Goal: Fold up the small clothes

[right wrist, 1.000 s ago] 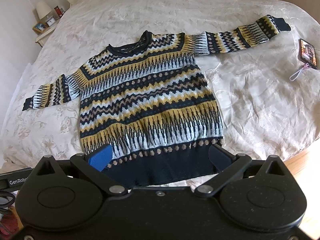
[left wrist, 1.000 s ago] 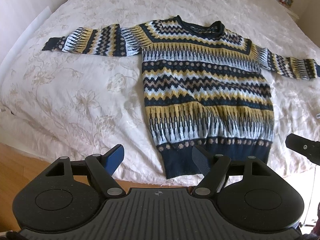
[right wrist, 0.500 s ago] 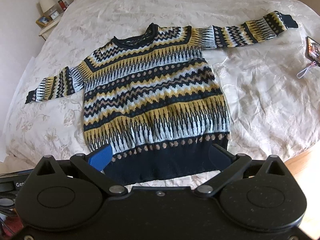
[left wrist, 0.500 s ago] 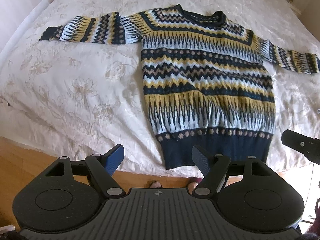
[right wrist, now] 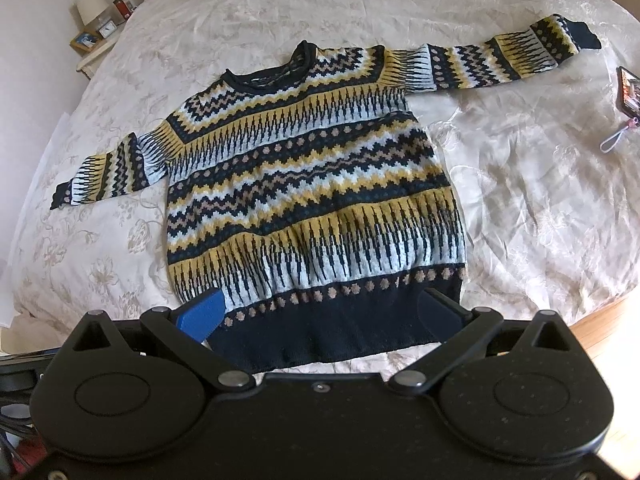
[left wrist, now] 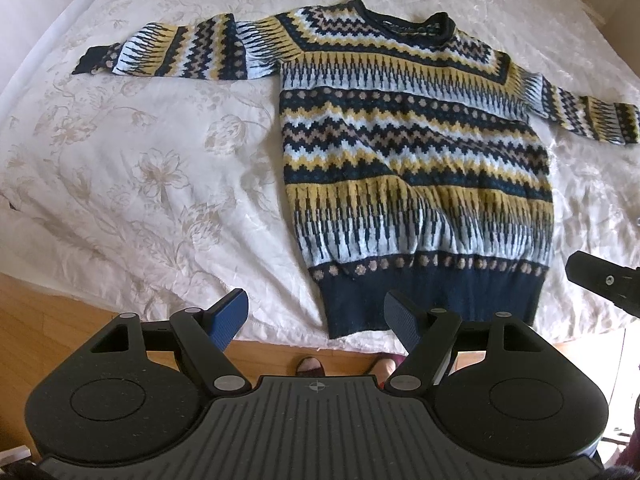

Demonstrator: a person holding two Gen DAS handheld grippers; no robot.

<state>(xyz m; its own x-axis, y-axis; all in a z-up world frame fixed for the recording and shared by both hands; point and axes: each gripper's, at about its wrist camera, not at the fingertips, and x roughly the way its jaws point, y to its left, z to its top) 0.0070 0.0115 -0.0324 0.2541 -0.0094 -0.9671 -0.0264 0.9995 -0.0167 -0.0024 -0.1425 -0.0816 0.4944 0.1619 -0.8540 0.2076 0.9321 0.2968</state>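
Note:
A knitted sweater [left wrist: 412, 168] in navy, yellow and pale blue stripes lies flat, front up, on a cream floral bedspread [left wrist: 140, 168], both sleeves spread out sideways. It also shows in the right wrist view [right wrist: 316, 204]. My left gripper [left wrist: 316, 314] is open and empty, held above the bed's near edge by the sweater's lower left hem corner. My right gripper [right wrist: 320, 312] is open and empty, held just above the navy hem band [right wrist: 332, 328]. Part of the right gripper shows at the right edge of the left wrist view [left wrist: 604, 280].
A phone [right wrist: 630, 90] with a pink strap lies on the bedspread [right wrist: 540, 184] at the right. A nightstand [right wrist: 100, 36] with a lamp and small items stands at the far left. Wooden floor [left wrist: 48, 320] and the person's feet [left wrist: 308, 366] lie below the bed edge.
Both grippers have moved forward and tilted down over the bed, so the sweater sits larger and closer. Both stay open and empty.

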